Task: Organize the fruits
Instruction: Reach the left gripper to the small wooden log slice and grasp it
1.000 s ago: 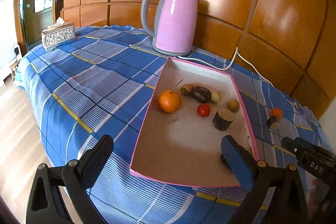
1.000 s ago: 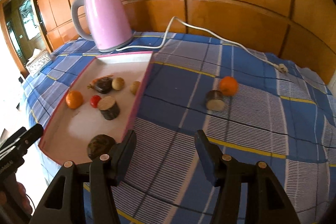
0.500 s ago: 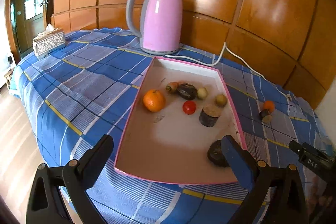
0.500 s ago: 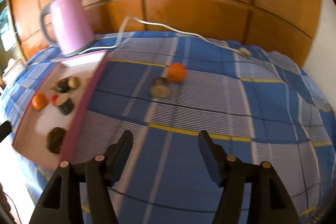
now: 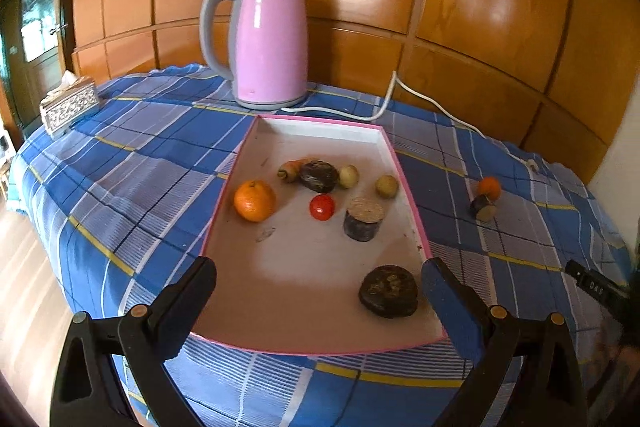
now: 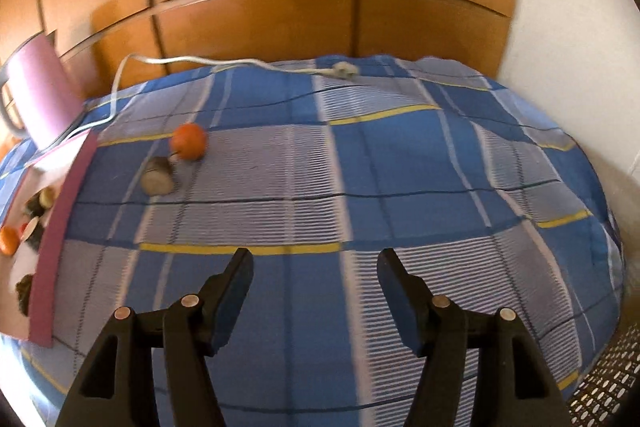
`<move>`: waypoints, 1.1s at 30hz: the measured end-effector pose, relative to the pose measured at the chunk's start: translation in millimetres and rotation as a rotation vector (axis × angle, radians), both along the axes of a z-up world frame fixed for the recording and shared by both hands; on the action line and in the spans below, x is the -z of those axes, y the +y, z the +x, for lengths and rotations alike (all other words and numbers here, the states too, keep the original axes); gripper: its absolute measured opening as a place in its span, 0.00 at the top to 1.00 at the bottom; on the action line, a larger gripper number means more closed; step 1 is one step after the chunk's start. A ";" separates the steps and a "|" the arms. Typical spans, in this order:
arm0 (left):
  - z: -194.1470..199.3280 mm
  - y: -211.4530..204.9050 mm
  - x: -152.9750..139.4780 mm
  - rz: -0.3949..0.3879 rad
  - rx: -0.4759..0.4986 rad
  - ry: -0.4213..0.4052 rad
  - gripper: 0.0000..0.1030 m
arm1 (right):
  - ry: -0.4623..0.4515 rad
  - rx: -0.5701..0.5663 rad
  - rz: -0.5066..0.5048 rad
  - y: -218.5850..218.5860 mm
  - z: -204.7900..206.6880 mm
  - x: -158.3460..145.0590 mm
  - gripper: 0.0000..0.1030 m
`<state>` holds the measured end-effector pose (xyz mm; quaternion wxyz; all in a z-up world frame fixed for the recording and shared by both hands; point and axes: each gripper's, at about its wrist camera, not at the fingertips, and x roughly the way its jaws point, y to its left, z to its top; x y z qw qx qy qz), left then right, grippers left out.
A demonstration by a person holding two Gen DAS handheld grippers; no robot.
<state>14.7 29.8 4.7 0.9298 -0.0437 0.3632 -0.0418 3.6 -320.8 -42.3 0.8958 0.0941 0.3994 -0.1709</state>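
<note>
Partly cut off left of the small round orange fruit (image 6: 188, 141), the shallow pink-rimmed white tray (image 6: 60, 223) blurs; both tools, right tool (image 6: 316, 279) and left tool (image 5: 316, 293), gape empty.

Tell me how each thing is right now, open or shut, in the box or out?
left gripper: open, empty.
right gripper: open, empty.
pink box: lidless, holding fruit.
small orange: outside the box, on the cloth.
cut brown piece: outside, beside it.
kettle: upright, lid shut.
</note>
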 end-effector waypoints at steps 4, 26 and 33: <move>2.4 -6.5 0.2 0.003 0.022 0.013 0.00 | 0.000 0.069 -0.007 -22.8 -3.3 5.4 0.32; 6.7 -33.5 -5.5 0.011 0.113 0.020 0.00 | 0.037 0.220 0.002 -68.3 -17.0 39.5 0.20; 19.9 -50.1 -18.8 -0.029 0.202 0.016 0.00 | 0.025 0.224 -0.010 -66.8 -18.1 40.8 0.18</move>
